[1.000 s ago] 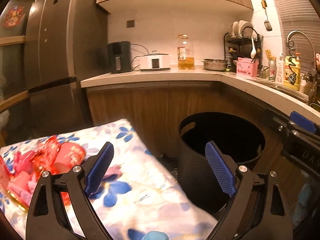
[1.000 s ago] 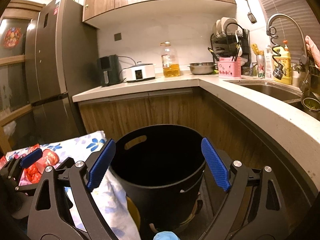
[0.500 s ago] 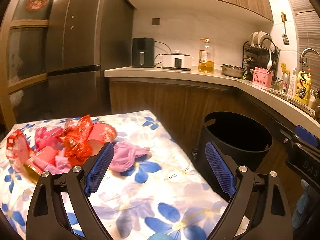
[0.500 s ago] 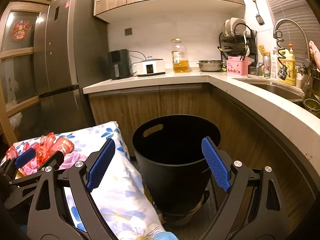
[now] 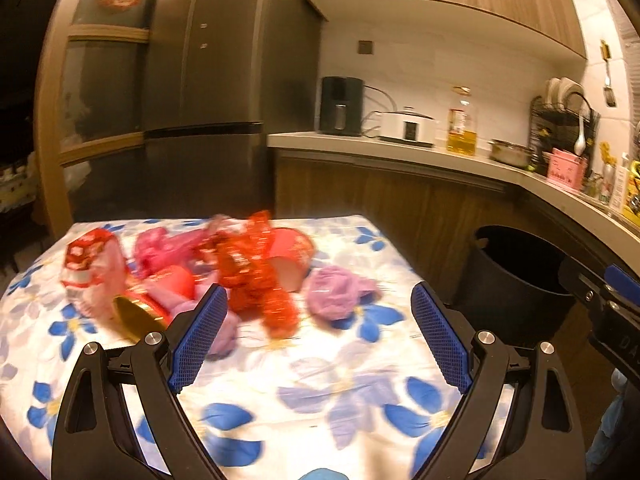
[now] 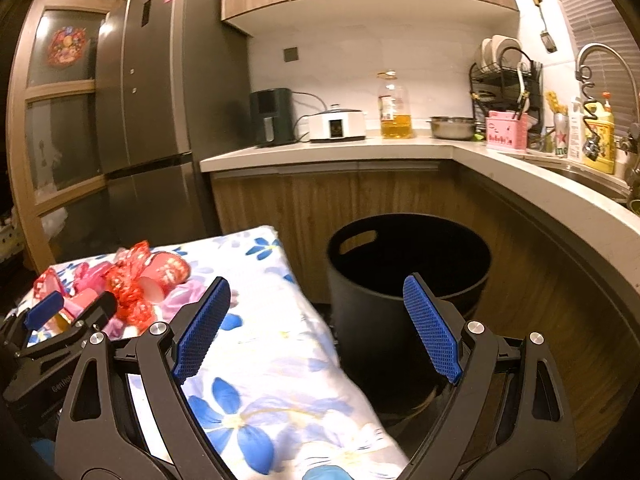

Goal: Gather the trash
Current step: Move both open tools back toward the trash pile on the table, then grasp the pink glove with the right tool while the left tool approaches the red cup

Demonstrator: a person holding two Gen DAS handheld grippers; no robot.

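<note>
A heap of trash lies on a table with a blue-flowered cloth (image 5: 320, 392): a red crinkled foil wrapper (image 5: 256, 280), a red paper cup (image 5: 290, 258), pink wrappers (image 5: 168, 244), a crumpled purple wad (image 5: 336, 292), and a gold lid (image 5: 134, 316). My left gripper (image 5: 320, 336) is open and empty, just short of the heap. A black bin (image 6: 404, 280) stands on the floor right of the table. My right gripper (image 6: 316, 328) is open and empty, in front of the bin and the table's right edge. The heap also shows in the right wrist view (image 6: 136, 280).
A dark fridge (image 6: 160, 120) stands behind the table. A wooden counter (image 6: 360, 152) wraps round the back and right, carrying an air fryer, a cooker, an oil bottle (image 6: 394, 108), a dish rack and a sink with a tap (image 6: 600, 64).
My left gripper has swung left from the bin towards the table, so the trash heap now lies straight ahead. My right gripper has drawn back slightly and turned a little left.
</note>
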